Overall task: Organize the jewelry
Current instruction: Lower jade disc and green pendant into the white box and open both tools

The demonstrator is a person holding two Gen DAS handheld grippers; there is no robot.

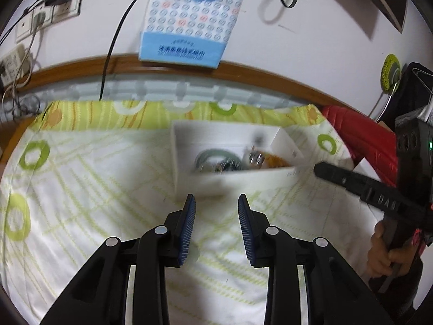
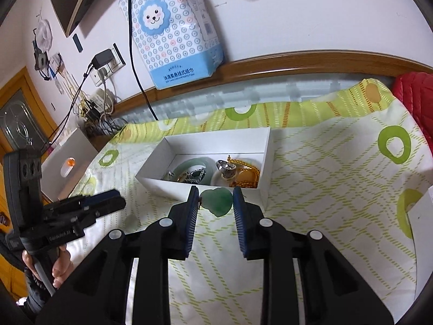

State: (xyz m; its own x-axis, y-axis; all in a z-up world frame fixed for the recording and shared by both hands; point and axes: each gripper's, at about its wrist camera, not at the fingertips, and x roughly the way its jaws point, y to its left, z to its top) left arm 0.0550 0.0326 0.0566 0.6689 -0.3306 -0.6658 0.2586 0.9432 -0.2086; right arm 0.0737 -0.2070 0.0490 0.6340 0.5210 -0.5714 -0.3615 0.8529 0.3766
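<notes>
Green jade heart (image 2: 218,200) clamped in right hand-held gripper (image 2: 215,199).

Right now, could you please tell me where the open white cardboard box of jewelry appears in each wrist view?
Left wrist view: the open white cardboard box sits centre, just right of middle, blurred, beyond the left gripper.
Right wrist view: the box sits centre, just beyond the right gripper, which pinches a green heart-shaped stone.
Shared landmark: the blue lion-printed tissue pack on the wall.
</notes>
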